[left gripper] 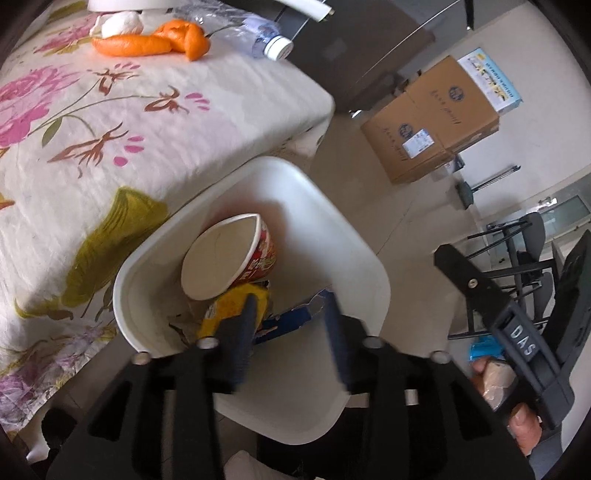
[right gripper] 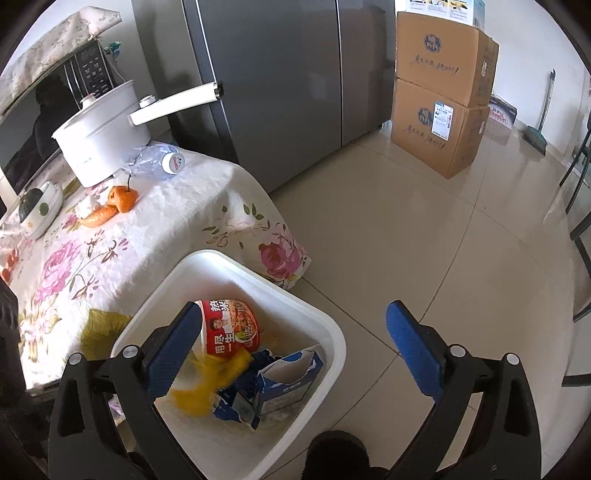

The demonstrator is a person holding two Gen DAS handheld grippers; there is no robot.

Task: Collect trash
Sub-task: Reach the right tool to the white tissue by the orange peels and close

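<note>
Left gripper (left gripper: 291, 317) hung over the white bin (left gripper: 369, 266), fingers parted and empty, right gripper (right gripper: 295, 343) spread wide; orange peel (left gripper: 147, 40) and bottle (left gripper: 258, 33) on the far surface (left gripper: 184, 110) probably next.

Both fisheye views are bright with daylight. Straight lines bend toward the dark circular rims. The left wrist view shows motion blur on the left gripper's fingers (left gripper: 245, 325) and the yellow wrapper (left gripper: 229, 306). The right wrist view is sharper; the floor (right gripper: 424, 229) carries soft glare.
</note>
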